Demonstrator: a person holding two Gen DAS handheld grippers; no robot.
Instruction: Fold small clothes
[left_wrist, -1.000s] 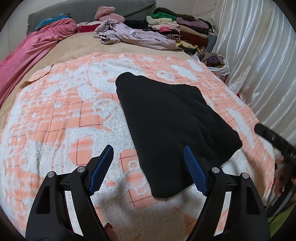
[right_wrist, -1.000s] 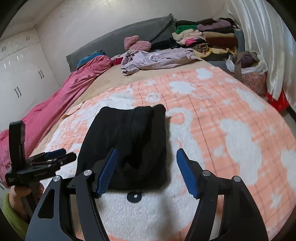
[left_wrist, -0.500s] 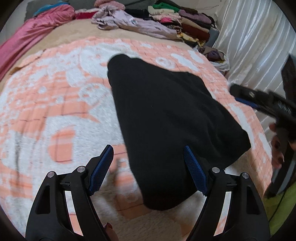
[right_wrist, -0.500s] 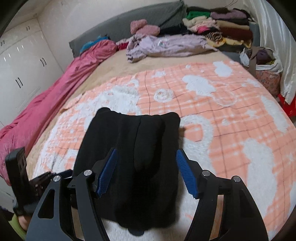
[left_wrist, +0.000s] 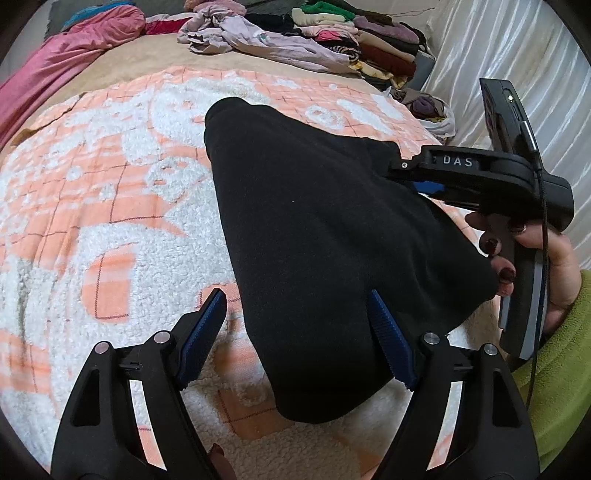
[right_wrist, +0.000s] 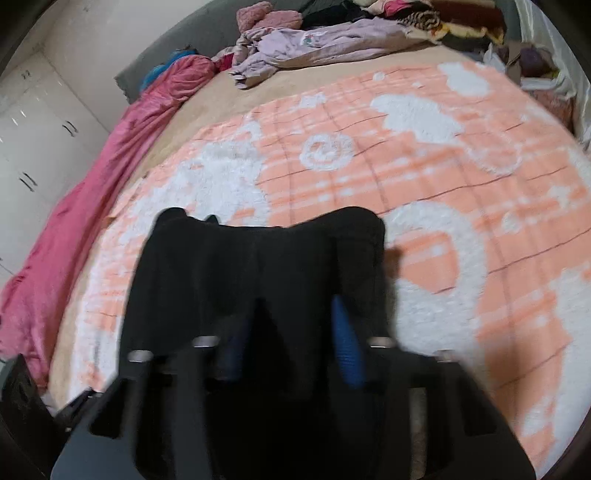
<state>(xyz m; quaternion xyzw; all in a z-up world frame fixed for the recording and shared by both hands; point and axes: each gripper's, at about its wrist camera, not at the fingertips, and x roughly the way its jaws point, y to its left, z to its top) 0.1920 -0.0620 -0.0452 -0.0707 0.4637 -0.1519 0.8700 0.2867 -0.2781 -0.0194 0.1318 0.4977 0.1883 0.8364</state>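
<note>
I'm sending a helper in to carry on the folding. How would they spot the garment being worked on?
Find the orange and white fleece blanket covering the near half of the bed. On it lies the black garment, alone and spread flat. Every other piece of clothing is coloured and heaped at the far end, in the clothes pile.

Black garment (left_wrist: 325, 236), orange-and-white checked blanket (left_wrist: 110, 192), pink quilt (right_wrist: 92, 155), lilac top (right_wrist: 317, 40)

A home bedroom is shown. A bed is covered by a fleecy orange-and-white blanket (left_wrist: 110, 192), with a pink quilt (right_wrist: 92, 177) bunched along one side. Piles of folded clothes (left_wrist: 369, 40) are stacked at the far end, white wardrobe doors (right_wrist: 33, 147) and a pale curtain (left_wrist: 517, 66) are seen at the sides.
</note>
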